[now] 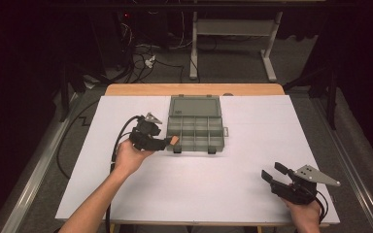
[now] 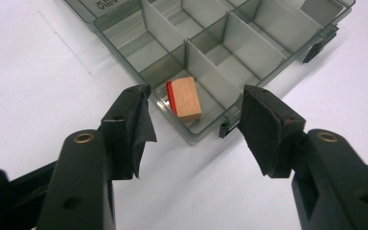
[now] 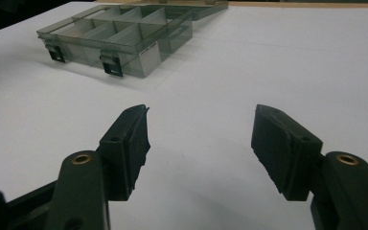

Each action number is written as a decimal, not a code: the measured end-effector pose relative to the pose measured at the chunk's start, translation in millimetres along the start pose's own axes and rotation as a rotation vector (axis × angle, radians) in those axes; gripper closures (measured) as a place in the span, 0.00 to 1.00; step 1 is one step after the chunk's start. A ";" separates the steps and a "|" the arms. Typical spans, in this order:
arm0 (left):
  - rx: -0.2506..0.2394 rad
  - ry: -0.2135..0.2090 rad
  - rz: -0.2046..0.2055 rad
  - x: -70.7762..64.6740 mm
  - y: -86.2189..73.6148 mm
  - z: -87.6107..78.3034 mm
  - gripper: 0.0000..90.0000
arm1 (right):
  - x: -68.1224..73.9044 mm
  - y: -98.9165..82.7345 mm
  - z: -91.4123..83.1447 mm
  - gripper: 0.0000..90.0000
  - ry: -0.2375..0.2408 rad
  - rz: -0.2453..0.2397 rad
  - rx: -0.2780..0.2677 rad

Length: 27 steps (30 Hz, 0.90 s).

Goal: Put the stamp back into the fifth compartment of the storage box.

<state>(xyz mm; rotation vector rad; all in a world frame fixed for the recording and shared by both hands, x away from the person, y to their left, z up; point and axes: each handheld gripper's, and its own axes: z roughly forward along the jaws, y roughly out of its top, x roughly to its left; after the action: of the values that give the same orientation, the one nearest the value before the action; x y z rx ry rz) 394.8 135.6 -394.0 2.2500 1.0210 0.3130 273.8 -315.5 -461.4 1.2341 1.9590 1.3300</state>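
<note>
Resting inside a corner compartment of a grey see-through organizer box (image 2: 230,43), a small wooden block (image 2: 186,97) with one red end lies tilted against the compartment floor, nearest the box's front wall and its black latches. The left gripper (image 2: 196,112) hovers just above and in front of that compartment, its two black jaws standing wide apart with nothing pressed between them; the block sits beyond the jaw tips, clear of both pads. In the high view, the left gripper (image 1: 167,141) sits at the front left corner of the box (image 1: 195,128), held by the person's left hand (image 1: 128,158), whose bare forearm reaches in from the bottom edge. The box stands open, its lid laid back flat behind it, near the far middle of a white table (image 1: 199,184). The right gripper (image 1: 273,174) rests low near the front right corner of the table, well apart from the box, held by the right hand (image 1: 305,211). From the right gripper view, the right gripper (image 3: 199,136) has its jaws spread wide over bare white table, holding nothing, with the box (image 3: 120,40) farther off to the upper left.
</note>
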 end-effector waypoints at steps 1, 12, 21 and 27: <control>-0.003 -0.001 0.001 0.1 -1.6 -0.8 0.49 | 0.1 0.0 -0.1 0.42 0.000 0.002 0.000; -0.034 -0.002 -0.009 -3.0 -24.6 -8.7 0.49 | -0.3 -0.1 -0.2 0.42 0.001 -0.002 0.002; -0.063 -0.008 -0.043 -0.1 -46.8 -21.1 0.49 | 0.1 0.1 0.3 0.42 -0.001 -0.004 0.004; -0.094 -0.009 -0.064 1.5 -62.2 -27.9 0.48 | 0.6 0.1 0.3 0.42 -0.001 -0.001 0.005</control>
<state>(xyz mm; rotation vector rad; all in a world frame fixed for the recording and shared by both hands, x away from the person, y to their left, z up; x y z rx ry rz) 346.6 180.2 -412.5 2.1286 1.0497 0.3167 273.8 -314.9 -461.4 1.2353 1.9631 1.3242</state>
